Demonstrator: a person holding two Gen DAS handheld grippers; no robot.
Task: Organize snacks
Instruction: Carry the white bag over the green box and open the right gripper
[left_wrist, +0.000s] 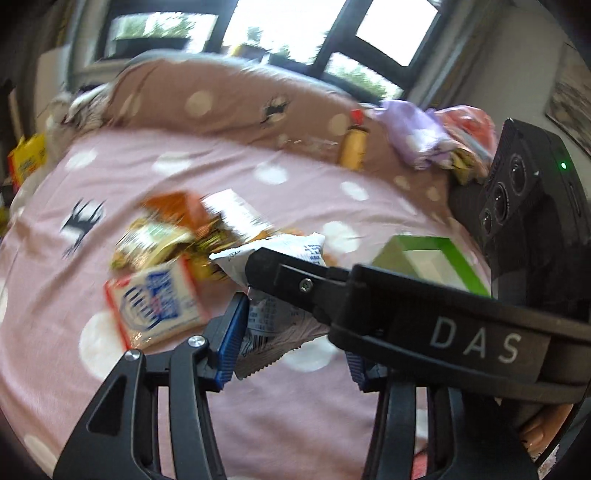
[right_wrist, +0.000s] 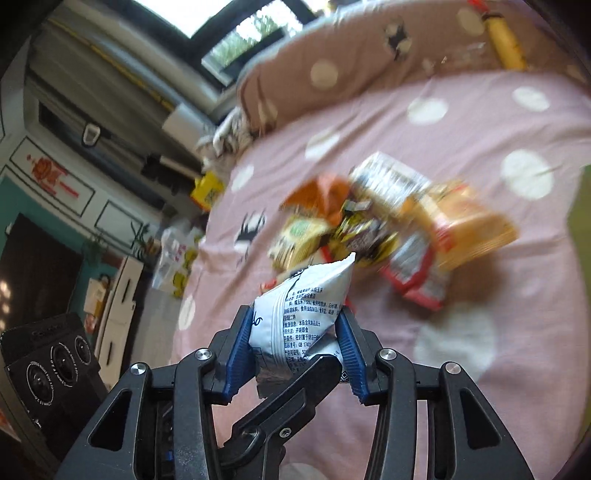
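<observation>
Right wrist view shows the right gripper (right_wrist: 295, 347) clamped on a white snack packet (right_wrist: 306, 306) printed with dark text, its blue pads (right_wrist: 240, 347) pressing the packet from both sides so that the bag bulges upward between them, held above a pink polka-dot bedsheet (right_wrist: 480, 122). A black finger of the left gripper (right_wrist: 295, 391) crosses in from below and touches the packet's lower edge. Beyond the packet a blurred pile of snacks (right_wrist: 388, 229) lies on the sheet, with orange, yellow and red-edged wrappers overlapping one another. A yellow bottle (right_wrist: 504, 42) rests near the brown spotted pillow (right_wrist: 332, 66) at the far edge. From the left wrist view, the same packet (left_wrist: 273, 258) sits between the left gripper's (left_wrist: 291, 332) blue pads (left_wrist: 232, 332), while the right gripper's black finger (left_wrist: 295, 280) lies across it; the right pad is partly hidden, so I cannot tell whether the left claw is closed on the packet or merely around it. A green-rimmed box (left_wrist: 428, 245) stands on the sheet to the right, just beside the pile (left_wrist: 166, 236).
</observation>
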